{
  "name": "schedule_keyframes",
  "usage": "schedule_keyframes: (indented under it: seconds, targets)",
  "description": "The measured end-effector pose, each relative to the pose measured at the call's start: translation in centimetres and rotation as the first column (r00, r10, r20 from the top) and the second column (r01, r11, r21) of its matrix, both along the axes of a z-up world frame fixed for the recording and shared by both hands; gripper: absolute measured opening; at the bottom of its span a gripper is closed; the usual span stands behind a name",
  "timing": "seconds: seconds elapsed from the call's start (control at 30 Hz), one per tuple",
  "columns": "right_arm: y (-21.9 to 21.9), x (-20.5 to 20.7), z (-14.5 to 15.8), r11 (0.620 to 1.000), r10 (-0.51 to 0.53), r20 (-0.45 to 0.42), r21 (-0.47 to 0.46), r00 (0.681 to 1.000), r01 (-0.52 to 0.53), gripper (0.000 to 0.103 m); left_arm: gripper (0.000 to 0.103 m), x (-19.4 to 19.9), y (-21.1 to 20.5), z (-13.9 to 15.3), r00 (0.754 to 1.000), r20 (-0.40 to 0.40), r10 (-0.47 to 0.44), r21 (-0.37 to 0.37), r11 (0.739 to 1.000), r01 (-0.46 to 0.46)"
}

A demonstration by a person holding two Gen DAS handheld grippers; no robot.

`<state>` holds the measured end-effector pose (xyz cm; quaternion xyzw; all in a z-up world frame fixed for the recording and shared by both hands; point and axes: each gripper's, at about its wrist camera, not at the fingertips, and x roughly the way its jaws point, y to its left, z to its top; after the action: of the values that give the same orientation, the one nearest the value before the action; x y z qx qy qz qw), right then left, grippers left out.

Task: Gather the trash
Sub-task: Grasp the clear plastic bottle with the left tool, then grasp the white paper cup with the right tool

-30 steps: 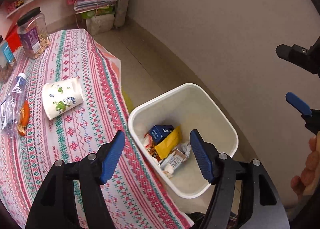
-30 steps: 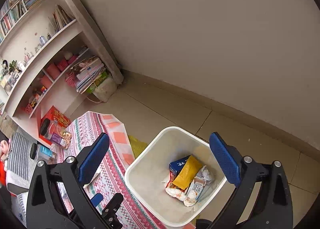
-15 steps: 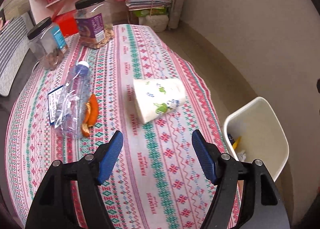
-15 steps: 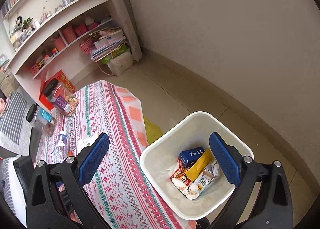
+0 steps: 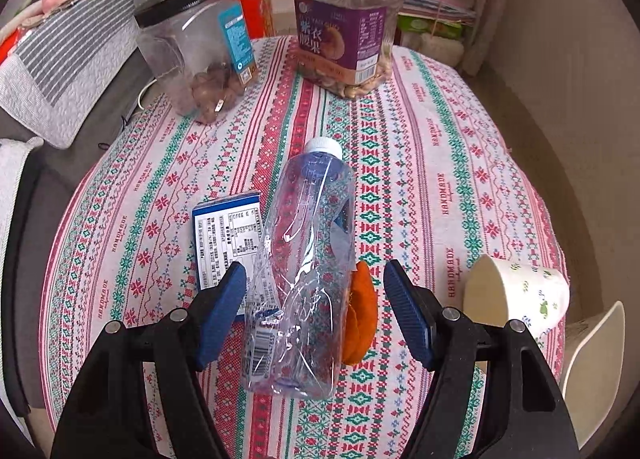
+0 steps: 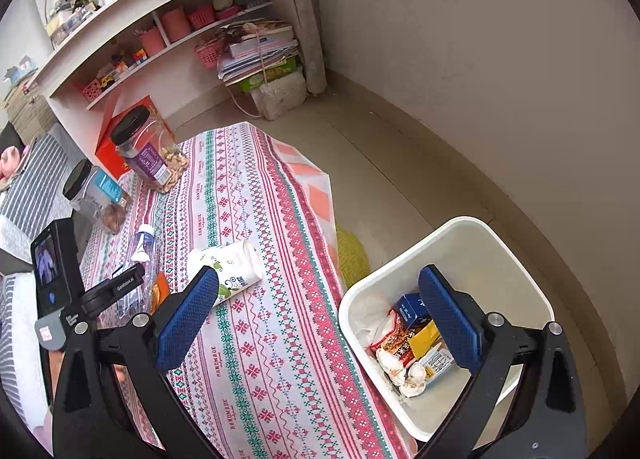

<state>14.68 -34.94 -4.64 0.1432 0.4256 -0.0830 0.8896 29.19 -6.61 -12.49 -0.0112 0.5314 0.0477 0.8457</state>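
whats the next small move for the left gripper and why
Probably lower the left gripper and close it on the crumpled clear plastic bottle. Its open blue pads already straddle the bottle lying on the patterned tablecloth, and the white plastic bin holding trash stands beside the table.

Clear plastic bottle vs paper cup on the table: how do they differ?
The crushed clear plastic bottle is see-through, dented and white-capped; the white paper cup with green print is opaque and keeps its shape. The bottle lies between the open left gripper fingers; the cup lies off to their right, nearer the white bin. Both lie on their sides.
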Motion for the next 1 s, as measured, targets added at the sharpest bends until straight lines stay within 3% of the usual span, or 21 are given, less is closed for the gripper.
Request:
schedule_keyframes:
  seconds: [0.07,0.13,0.4,0.47,0.53,0.63,0.73,0.8,0.87,1.0]
  targets:
    - [0.5,0.3,-0.2,1.000,0.013,-0.009,-0.010,1.000,-0.013,0.096,0.068,0.9,0.6,-1.1,0.999,-0.052,0.010,-0.028,1.000,-0.012]
    - [1.0,0.7,-0.4,1.000,0.022,-0.018,-0.013,1.000,-0.022,0.096,0.060,1.4,1.0,-1.9,0.996,-0.091,-0.001,-0.048,0.999,-0.004]
    - [3.4,2.8,-2.0,0.997,0.074,-0.073,-0.013,0.995,-0.075,0.096,0.057,-3.3,2.5,-0.5,0.993,-0.083,-0.085,-0.123,0.990,0.074]
    - [4.5,3.5,-2.8,0.991,0.113,-0.094,-0.054,0.989,-0.119,0.096,0.056,-5.5,3.3,0.5,0.992,-0.094,-0.084,-0.174,0.983,0.067]
    - [6.3,4.3,-3.9,0.965,0.198,-0.109,-0.151,0.974,-0.213,0.096,0.056,-7.9,4.3,1.6,0.992,-0.099,-0.079,-0.217,0.975,0.056]
    - [9.1,4.8,-6.4,0.854,0.394,-0.154,-0.303,0.906,-0.423,0.096,0.055,-11.1,5.7,3.1,0.993,-0.088,-0.079,-0.268,0.962,0.053]
    - [11.2,5.2,-8.7,0.734,0.531,-0.197,-0.380,0.824,-0.563,0.096,0.052,-13.3,7.0,3.7,0.996,-0.052,-0.068,-0.266,0.963,0.052]
    - [12.8,5.6,-9.5,0.635,0.591,-0.224,-0.463,0.775,-0.619,0.096,0.048,-13.9,7.3,3.3,0.995,-0.060,-0.081,-0.252,0.966,0.063]
    - [14.2,6.3,-10.1,0.539,0.634,-0.256,-0.532,0.730,-0.654,0.096,0.038,-14.0,7.9,2.7,0.992,-0.081,-0.095,-0.263,0.962,0.071]
    - [16.4,8.0,-11.6,0.406,0.668,-0.332,-0.587,0.666,-0.701,0.094,0.038,-13.9,9.2,1.6,0.988,-0.126,-0.088,-0.261,0.964,0.053]
